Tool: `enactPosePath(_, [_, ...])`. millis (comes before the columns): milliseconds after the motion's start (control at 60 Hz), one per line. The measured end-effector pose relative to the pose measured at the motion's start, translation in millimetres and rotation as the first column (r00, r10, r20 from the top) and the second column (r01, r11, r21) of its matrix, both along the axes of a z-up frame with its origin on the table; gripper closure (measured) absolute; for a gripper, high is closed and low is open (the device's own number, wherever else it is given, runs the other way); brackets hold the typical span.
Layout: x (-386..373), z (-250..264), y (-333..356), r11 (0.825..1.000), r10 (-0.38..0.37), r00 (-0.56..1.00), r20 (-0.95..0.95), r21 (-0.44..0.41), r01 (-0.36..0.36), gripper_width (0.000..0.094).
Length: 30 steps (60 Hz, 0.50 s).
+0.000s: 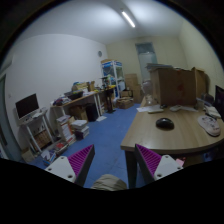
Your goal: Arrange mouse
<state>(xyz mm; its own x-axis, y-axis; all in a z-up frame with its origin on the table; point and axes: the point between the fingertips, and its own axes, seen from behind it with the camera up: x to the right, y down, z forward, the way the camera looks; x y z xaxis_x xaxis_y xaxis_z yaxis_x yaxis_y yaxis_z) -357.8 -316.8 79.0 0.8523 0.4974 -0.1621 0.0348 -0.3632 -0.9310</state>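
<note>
A dark mouse (164,123) lies on a round-edged wooden table (150,135), ahead of my fingers and to the right, well beyond their reach. My gripper (113,162) is open and empty, held above the blue floor off the table's left edge. Its two pink-padded fingers (77,162) stand wide apart. The right finger (150,160) overlaps the table's near edge in the view. A white keyboard-like thing (208,125) lies on the table to the right of the mouse.
Cardboard boxes (172,85) stand at the table's far side. A desk with a monitor (27,105) and cluttered shelves (110,78) line the left wall. Blue floor (100,130) lies between. A pale rounded thing (108,182) shows low between the fingers.
</note>
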Motion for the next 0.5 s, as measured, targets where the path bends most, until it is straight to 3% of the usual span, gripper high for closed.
enactPosePath(333, [124.3, 4.0, 109.6, 0.98, -0.197, 0.975, 0.106, 0.048, 0.193, 0.0106])
enactPosePath(500, [154.1, -19.6, 175.5, 0.979, -0.203, 0.961, 0.187, 0.031, 0.201, 0.0106])
